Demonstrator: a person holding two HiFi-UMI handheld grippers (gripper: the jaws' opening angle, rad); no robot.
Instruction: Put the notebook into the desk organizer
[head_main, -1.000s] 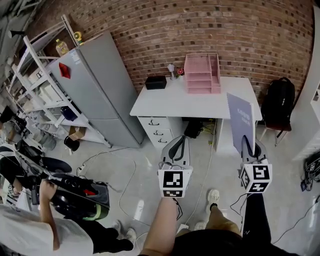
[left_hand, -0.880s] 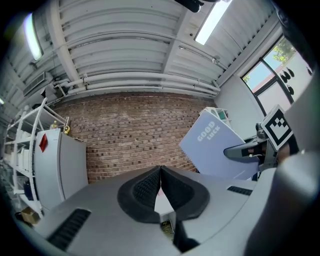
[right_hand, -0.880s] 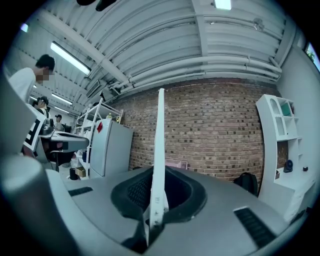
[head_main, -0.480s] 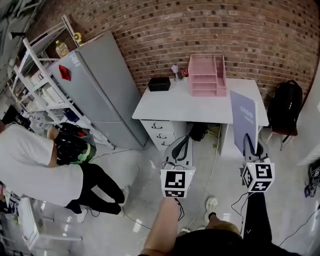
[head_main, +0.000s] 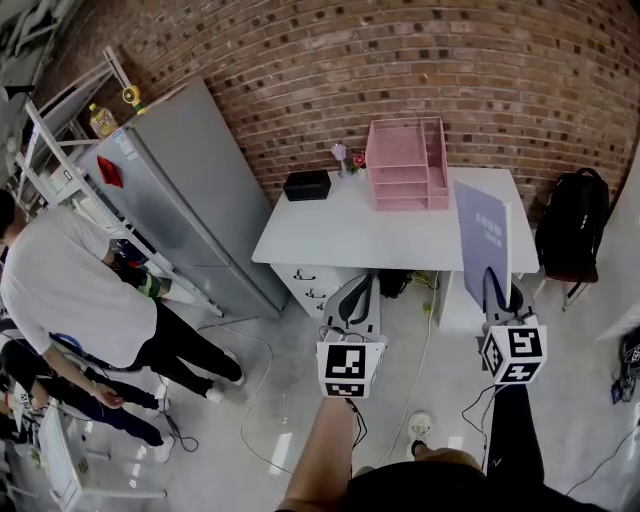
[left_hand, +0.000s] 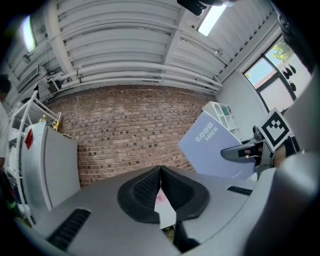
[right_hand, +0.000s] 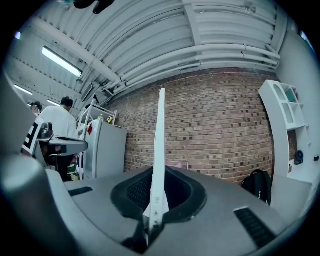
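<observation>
A pink desk organizer (head_main: 405, 165) with stacked trays stands at the back of the white desk (head_main: 340, 230), against the brick wall. My right gripper (head_main: 497, 282) is shut on a pale blue notebook (head_main: 482, 240) and holds it upright, in the air in front of the desk's right end. In the right gripper view the notebook (right_hand: 159, 150) shows edge-on, clamped between the jaws of the right gripper (right_hand: 155, 197). My left gripper (head_main: 361, 284) hangs beside it at the left, shut and empty. In the left gripper view the left gripper (left_hand: 160, 174) is closed, with the notebook (left_hand: 210, 145) at the right.
A grey refrigerator (head_main: 175, 190) stands left of the desk, with metal shelving (head_main: 60, 150) beyond it. On the desk are a black box (head_main: 307, 185) and a small ornament (head_main: 343, 155). A black backpack (head_main: 572, 220) sits at the right. A person in a white shirt (head_main: 70, 290) stands at the left. Cables (head_main: 260, 380) lie on the floor.
The person at the left has stood up and moved toward the shelving. The desk has drifted slightly in the head view. Both grippers keep their places, the notebook still held.
</observation>
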